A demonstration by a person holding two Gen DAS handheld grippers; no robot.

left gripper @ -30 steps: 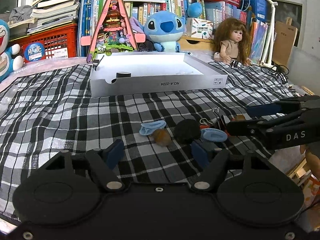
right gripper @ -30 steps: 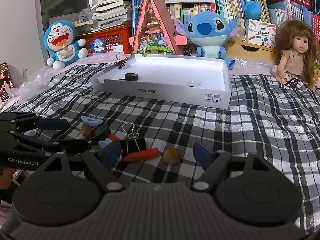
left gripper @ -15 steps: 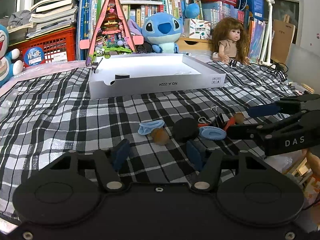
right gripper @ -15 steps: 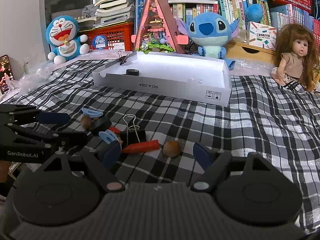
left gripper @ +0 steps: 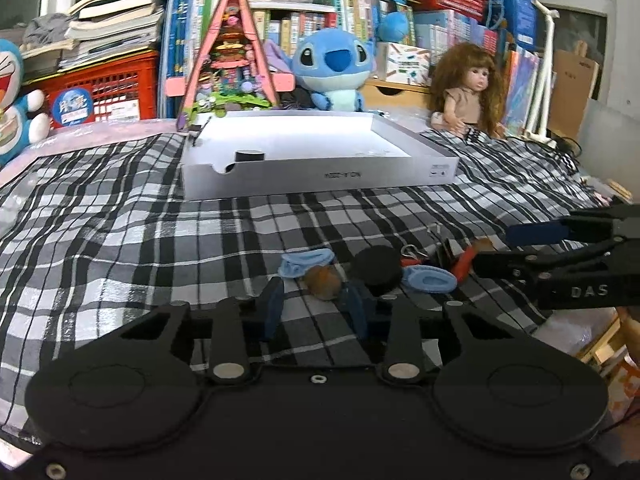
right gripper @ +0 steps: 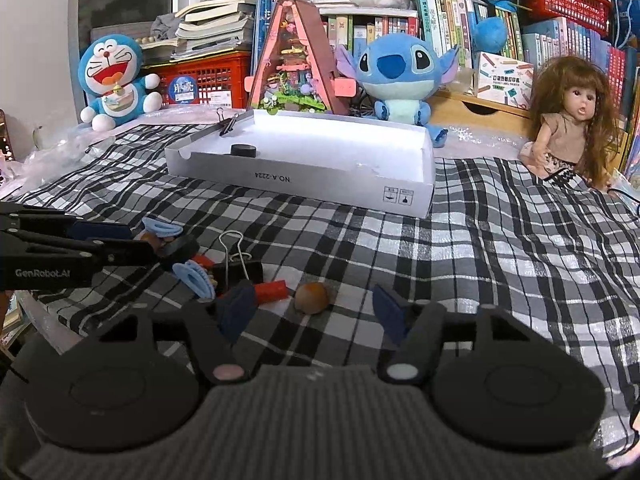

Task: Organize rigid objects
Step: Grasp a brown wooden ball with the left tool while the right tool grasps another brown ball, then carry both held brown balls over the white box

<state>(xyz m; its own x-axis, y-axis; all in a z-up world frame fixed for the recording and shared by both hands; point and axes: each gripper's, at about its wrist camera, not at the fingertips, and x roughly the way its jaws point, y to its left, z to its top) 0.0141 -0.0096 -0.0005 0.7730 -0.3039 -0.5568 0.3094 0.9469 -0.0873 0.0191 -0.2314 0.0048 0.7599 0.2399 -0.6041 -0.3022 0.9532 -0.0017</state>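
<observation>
On the checked cloth lies a cluster of small things: two brown balls [left gripper: 322,278] [right gripper: 312,298], two pale blue shells [left gripper: 306,262] [left gripper: 430,280], a black disc [left gripper: 378,264], a binder clip [right gripper: 236,264] and a red stick [right gripper: 272,290]. My left gripper [left gripper: 314,304] is closing around the left ball, which lies between its fingertips with gaps on both sides. Around the other ball my right gripper [right gripper: 314,312] is also closing, its pads still apart from it. Each gripper shows in the other's view, the right gripper [left gripper: 504,248] and the left gripper [right gripper: 136,242].
A shallow white box [left gripper: 320,176] stands behind the cluster, with a black disc [left gripper: 250,156] inside and a binder clip [right gripper: 226,124] on its left corner. Plush toys, a doll [right gripper: 572,128] and books line the back. The table's edge runs close on the right [left gripper: 580,320].
Both grippers' jaws have narrowed, the left one much more. Neither hand has shifted and the small things lie where they were.
</observation>
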